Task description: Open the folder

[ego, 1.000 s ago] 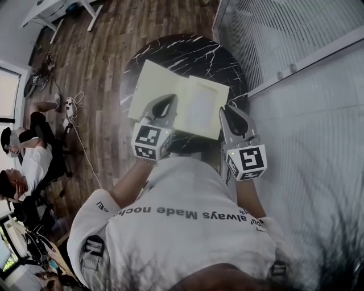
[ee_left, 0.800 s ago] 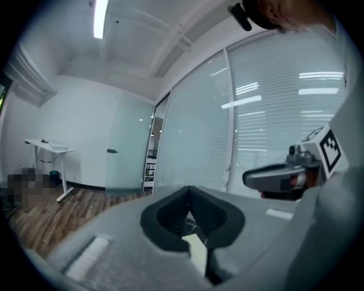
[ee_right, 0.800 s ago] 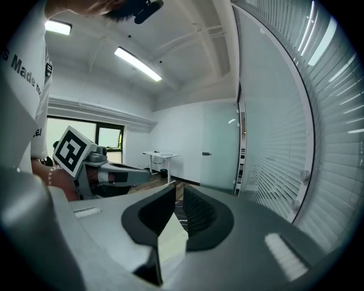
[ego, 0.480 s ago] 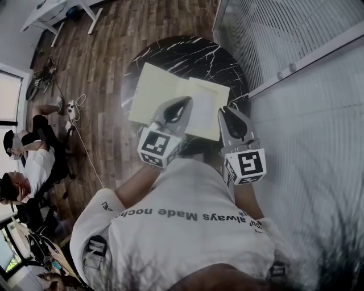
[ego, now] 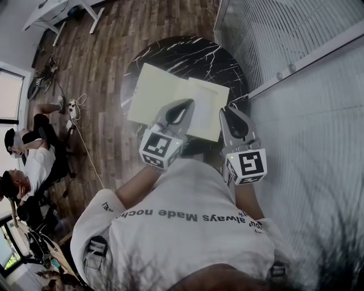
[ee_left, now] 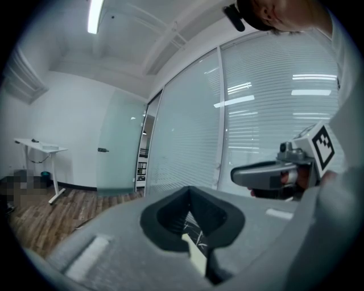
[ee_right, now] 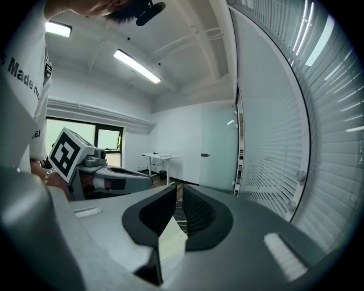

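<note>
A pale yellow folder (ego: 165,91) lies on a round black marble table (ego: 187,51). It shows as two flat panels side by side. My left gripper (ego: 185,107) hovers over the folder's near edge, about at its middle. In the left gripper view its jaws (ee_left: 190,192) are shut, tips touching, and a bit of folder (ee_left: 197,258) shows below them. My right gripper (ego: 230,112) is at the folder's near right corner. Its jaws (ee_right: 177,190) keep a narrow slit with nothing in it, and the folder (ee_right: 170,244) lies beneath.
A glass wall with blinds (ego: 296,40) runs close along the table's right side. Wooden floor (ego: 102,68) lies to the left, with a cable (ego: 77,113) and seated people (ego: 28,159). A white desk (ego: 51,11) stands far off.
My left gripper has moved right and forward, from the left panel's near edge to the folder's middle. The right gripper has stayed where it was.
</note>
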`<action>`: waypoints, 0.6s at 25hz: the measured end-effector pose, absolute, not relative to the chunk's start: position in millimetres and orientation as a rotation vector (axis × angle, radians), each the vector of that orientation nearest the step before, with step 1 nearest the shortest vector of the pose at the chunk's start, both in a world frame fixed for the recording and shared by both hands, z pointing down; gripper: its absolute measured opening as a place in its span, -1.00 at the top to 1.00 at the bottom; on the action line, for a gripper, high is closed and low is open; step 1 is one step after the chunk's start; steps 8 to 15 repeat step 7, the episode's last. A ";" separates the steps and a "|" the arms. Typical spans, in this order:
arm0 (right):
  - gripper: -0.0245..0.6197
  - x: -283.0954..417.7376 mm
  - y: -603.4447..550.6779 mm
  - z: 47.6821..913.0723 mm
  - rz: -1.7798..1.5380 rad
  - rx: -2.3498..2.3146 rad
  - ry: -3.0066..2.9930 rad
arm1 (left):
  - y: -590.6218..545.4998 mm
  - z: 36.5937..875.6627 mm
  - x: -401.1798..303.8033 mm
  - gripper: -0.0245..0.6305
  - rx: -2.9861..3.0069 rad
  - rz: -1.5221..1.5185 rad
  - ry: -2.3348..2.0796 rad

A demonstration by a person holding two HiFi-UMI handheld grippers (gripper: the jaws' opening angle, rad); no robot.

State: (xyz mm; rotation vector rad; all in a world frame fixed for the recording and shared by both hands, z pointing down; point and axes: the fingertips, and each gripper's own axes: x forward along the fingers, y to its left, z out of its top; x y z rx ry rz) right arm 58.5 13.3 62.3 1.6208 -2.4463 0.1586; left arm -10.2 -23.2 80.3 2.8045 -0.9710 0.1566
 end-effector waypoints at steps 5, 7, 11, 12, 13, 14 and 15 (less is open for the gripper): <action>0.81 65.4 16.3 59.5 0.159 1.614 -2.453 | -21.3 74.9 -5.5 0.92 2.807 0.141 -0.993; 0.81 68.1 17.5 59.2 0.159 1.611 -2.457 | -20.0 75.3 -3.2 0.92 2.804 0.140 -0.998; 0.81 68.1 17.5 59.2 0.159 1.611 -2.457 | -20.0 75.3 -3.2 0.92 2.804 0.140 -0.998; 0.81 68.1 17.5 59.2 0.159 1.611 -2.457 | -20.0 75.3 -3.2 0.92 2.804 0.140 -0.998; 0.81 68.1 17.5 59.2 0.159 1.611 -2.457 | -20.0 75.3 -3.2 0.92 2.804 0.140 -0.998; 0.81 68.1 17.5 59.2 0.159 1.611 -2.457 | -20.0 75.3 -3.2 0.92 2.804 0.140 -0.998; 0.81 68.1 17.5 59.2 0.159 1.611 -2.457 | -20.0 75.3 -3.2 0.92 2.804 0.140 -0.998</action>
